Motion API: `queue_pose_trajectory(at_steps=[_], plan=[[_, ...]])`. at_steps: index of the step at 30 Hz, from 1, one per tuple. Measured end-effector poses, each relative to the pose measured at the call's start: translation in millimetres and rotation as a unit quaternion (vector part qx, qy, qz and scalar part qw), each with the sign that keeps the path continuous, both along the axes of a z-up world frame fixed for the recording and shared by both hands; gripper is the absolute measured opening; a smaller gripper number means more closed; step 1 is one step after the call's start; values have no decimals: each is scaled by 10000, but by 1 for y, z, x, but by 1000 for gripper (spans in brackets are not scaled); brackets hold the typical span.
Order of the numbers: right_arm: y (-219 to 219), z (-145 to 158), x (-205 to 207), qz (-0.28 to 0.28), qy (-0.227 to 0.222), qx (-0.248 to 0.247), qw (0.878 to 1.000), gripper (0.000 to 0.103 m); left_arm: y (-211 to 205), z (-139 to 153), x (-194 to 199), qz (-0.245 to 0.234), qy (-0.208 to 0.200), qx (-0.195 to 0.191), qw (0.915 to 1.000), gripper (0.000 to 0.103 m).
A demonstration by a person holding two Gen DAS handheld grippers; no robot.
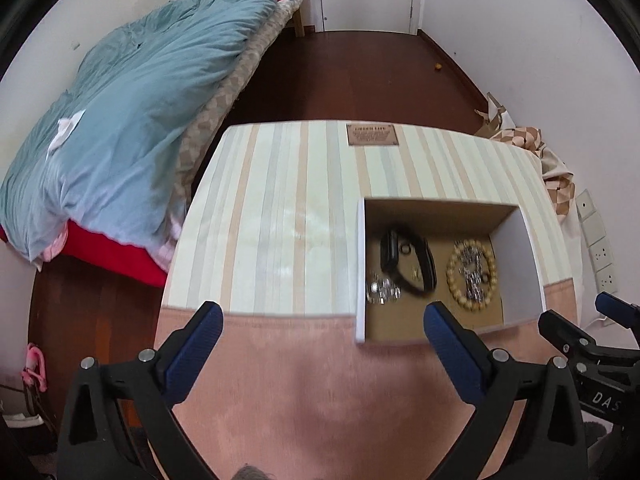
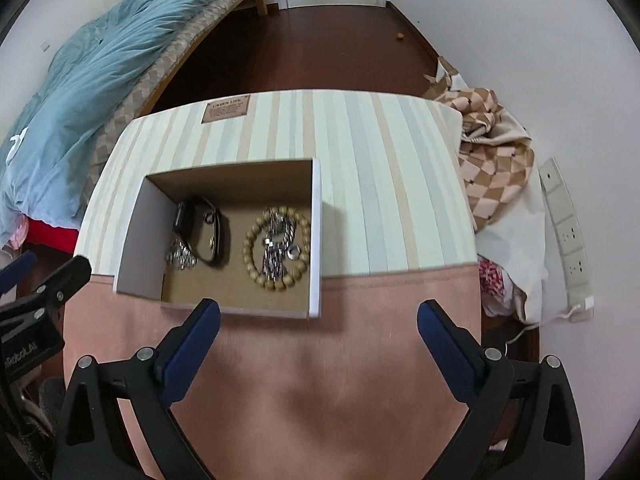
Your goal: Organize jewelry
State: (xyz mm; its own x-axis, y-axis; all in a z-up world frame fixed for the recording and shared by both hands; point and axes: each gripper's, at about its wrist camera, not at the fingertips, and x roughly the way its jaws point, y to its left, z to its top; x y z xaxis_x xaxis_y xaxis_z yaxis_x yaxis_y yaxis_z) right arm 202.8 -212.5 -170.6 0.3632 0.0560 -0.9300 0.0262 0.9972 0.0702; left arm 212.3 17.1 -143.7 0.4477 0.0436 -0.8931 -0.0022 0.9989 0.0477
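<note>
Hovering over the striped table, both grippers are spread wide with nothing between their blue pads. The left gripper stands just to the left of the open cardboard box, its right finger level with the box's near rim; the right gripper hangs over the pink band of the table just in front of the box.

Everything belonging to the task lies inside the box. A wooden bead bracelet rests toward the box's right side, with a silver chain heaped across its middle. A black watch lies toward the left side, and a small cluster of silver pieces sits just in front of the watch, near the left wall. No jewelry shows on the table outside the box.

The pieces look gathered, so the step in hand is probably a last tidy or a withdrawal. If anything is to be straightened, the chain on the bracelet is the likely candidate, and it will snag: a gripper should come down steeply inside the box, well clear of the walls, pinch one end of the chain only, and lift slowly so the beads stay behind. The light box may slide, so the other gripper could steady its rim. No lid is in view.
</note>
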Motion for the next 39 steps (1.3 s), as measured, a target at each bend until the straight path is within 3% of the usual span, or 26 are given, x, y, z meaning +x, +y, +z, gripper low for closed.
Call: queue_pose_trajectory(at_steps=[6,24,31,39], plan=[[5,25,-31,-47,-214,-98,9997,100,1,25,-37,60,-212,78,9997,103],[7,177,-153,-96,-1386,-162,9902,100,4,152,-144,-45,-1023,-230,9945,103],[3,223,-191,-221,-1810,-104,9832,100,3,182,-168,-102,-1191,-325,9923,103],[4,250,-215,-214,-2018,-116,9791,100,3,198,-186,-141,-1284,-474,9905,103]])
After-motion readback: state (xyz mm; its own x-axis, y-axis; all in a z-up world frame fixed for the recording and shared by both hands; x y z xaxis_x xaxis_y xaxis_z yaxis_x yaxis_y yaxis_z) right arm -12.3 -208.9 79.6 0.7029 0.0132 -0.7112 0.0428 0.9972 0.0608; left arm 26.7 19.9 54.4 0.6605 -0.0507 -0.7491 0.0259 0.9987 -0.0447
